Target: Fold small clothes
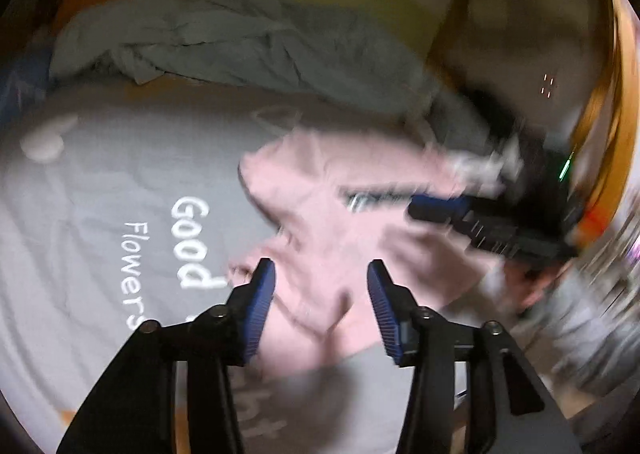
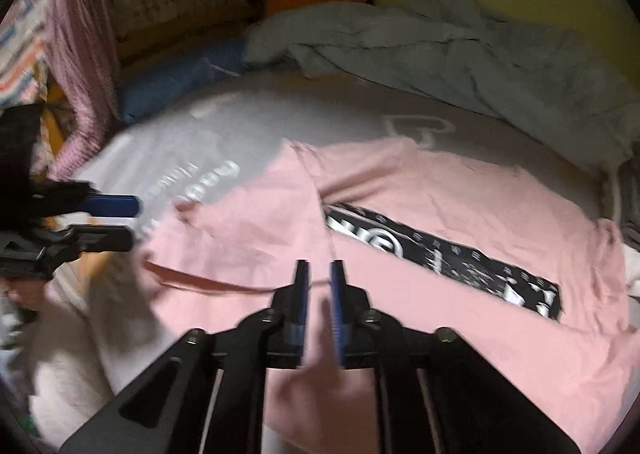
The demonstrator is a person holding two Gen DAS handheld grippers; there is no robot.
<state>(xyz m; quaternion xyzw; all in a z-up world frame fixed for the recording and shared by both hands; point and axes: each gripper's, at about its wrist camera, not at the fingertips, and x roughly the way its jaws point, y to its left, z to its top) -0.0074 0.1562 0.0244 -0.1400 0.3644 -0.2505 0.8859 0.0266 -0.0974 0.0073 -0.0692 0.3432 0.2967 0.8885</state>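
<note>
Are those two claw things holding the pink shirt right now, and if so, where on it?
No, nothing is held. The left gripper stands open above the shirt. The right gripper has a narrow gap with no cloth pinched between its pads.

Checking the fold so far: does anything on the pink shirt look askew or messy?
Yes. The pink shirt has its left side folded over unevenly; that flap's edge runs diagonally across the black printed band, and the loose corner near the left gripper is rumpled.

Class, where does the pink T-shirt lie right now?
In the right wrist view the pink T-shirt lies spread on the grey printed sheet, in front of the rumpled grey-green cloth.
</note>
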